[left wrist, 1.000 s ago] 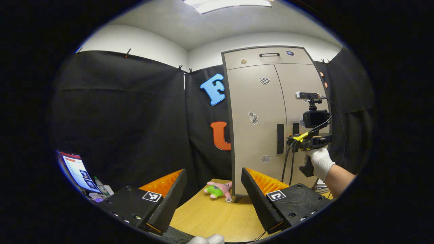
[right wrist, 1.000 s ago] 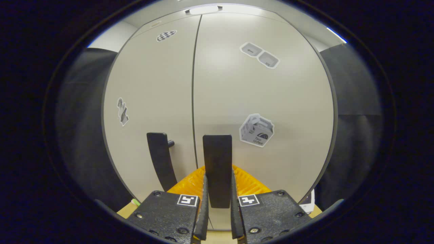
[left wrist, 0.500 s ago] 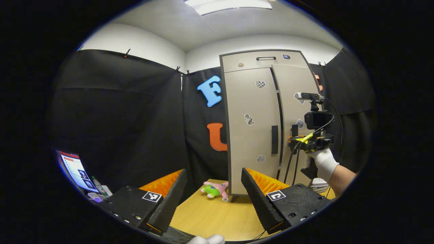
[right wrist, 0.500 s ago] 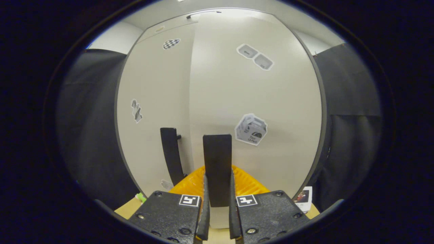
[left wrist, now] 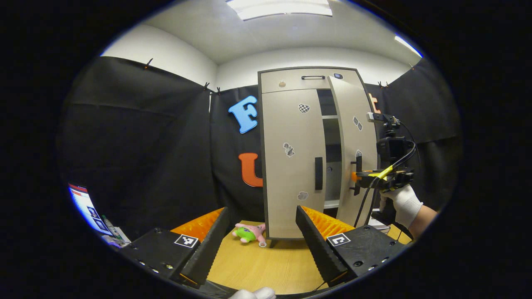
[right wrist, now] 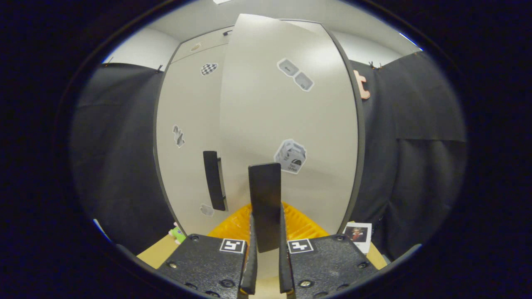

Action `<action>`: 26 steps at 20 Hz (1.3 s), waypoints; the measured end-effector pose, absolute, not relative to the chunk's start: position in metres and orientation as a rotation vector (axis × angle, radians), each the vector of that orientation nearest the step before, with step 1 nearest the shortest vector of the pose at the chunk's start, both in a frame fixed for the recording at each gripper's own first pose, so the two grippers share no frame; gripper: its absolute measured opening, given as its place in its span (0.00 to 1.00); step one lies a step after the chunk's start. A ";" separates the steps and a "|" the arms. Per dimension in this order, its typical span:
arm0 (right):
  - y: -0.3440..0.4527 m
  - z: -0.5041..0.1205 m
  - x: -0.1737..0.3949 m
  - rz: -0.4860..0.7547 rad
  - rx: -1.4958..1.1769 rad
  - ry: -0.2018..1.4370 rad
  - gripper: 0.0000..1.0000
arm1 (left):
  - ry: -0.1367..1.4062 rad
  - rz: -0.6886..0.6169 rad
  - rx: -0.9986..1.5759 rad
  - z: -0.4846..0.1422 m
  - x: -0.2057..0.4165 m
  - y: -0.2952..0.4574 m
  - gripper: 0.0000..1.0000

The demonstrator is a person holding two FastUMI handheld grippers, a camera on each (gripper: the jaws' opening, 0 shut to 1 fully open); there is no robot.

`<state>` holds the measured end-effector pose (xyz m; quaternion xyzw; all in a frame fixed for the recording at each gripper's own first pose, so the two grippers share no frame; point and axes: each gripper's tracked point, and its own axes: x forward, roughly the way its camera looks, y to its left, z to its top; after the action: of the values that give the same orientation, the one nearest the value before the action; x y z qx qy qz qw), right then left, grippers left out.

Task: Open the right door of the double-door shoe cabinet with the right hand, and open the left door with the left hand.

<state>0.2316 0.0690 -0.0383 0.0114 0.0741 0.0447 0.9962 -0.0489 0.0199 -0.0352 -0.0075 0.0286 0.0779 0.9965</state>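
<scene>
We see the shoe cabinet (left wrist: 291, 166), a tall matt beige box with rounded corners, standing at the far edge of the wooden bench (left wrist: 266, 265). Its right door (right wrist: 286, 124), a smooth flat panel bearing stickers, stands swung partly open, baring shelves (left wrist: 331, 145). The right tongs (right wrist: 266, 265) are clamped on that door's flat black bar handle (right wrist: 264, 203), both ribbed fingers pressing it. The left door (left wrist: 291, 158) lies shut, its slim black handle (left wrist: 318, 173) untouched. Our left tongs (left wrist: 262, 245) hang apart over the bench, well short of the cabinet. A soft pink-and-green plush toy (left wrist: 248, 233) lies beside the cabinet's foot
</scene>
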 end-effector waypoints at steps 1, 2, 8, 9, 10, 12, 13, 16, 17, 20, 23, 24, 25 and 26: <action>0.064 -0.038 0.226 0.083 0.022 0.149 0.24 | 0.057 0.142 -0.017 -0.035 -0.049 0.017 0.96; 0.058 -0.037 0.220 0.074 0.022 0.149 0.24 | 0.058 0.126 -0.020 -0.036 -0.048 0.016 0.96; 0.017 -0.038 0.185 0.014 0.017 0.143 0.21 | 0.053 0.032 -0.028 -0.036 -0.048 -0.008 0.96; 0.009 -0.037 0.180 -0.003 0.018 0.142 0.20 | 0.050 0.021 -0.028 -0.035 -0.048 -0.011 0.96; 0.000 -0.037 0.176 -0.021 0.021 0.140 0.20 | 0.050 0.008 -0.028 -0.035 -0.048 -0.013 0.96; -0.020 -0.035 0.168 -0.063 0.022 0.134 0.18 | 0.044 -0.018 -0.030 -0.033 -0.048 -0.019 0.96; -0.027 -0.036 0.166 -0.068 0.023 0.131 0.17 | 0.038 -0.029 -0.032 -0.032 -0.047 -0.022 0.96; -0.049 -0.035 0.163 -0.079 0.010 0.120 0.11 | 0.034 -0.067 -0.037 -0.032 -0.049 -0.034 0.96; -0.055 -0.034 0.162 -0.079 0.004 0.115 0.08 | 0.032 -0.081 -0.036 -0.032 -0.050 -0.039 0.96; -0.076 -0.035 0.161 -0.090 0.011 0.113 0.06 | 0.031 -0.093 -0.031 -0.032 -0.051 -0.049 0.96; -0.102 -0.034 0.162 -0.109 -0.005 0.107 0.04 | 0.027 -0.094 -0.038 -0.028 -0.049 -0.060 0.96; -0.109 -0.033 0.163 -0.102 -0.001 0.106 0.04 | 0.027 -0.092 -0.038 -0.027 -0.047 -0.065 0.96; -0.116 -0.033 0.162 -0.095 0.012 0.107 0.04 | 0.027 -0.089 -0.040 -0.026 -0.045 -0.071 0.96; -0.120 -0.033 0.162 -0.080 0.018 0.110 0.04 | 0.030 -0.086 -0.042 -0.025 -0.043 -0.077 0.96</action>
<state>0.1615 -0.1204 -0.0328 0.0091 0.0549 -0.0401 0.9976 -0.0430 -0.0771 -0.0247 -0.0211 0.0152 -0.0431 0.9987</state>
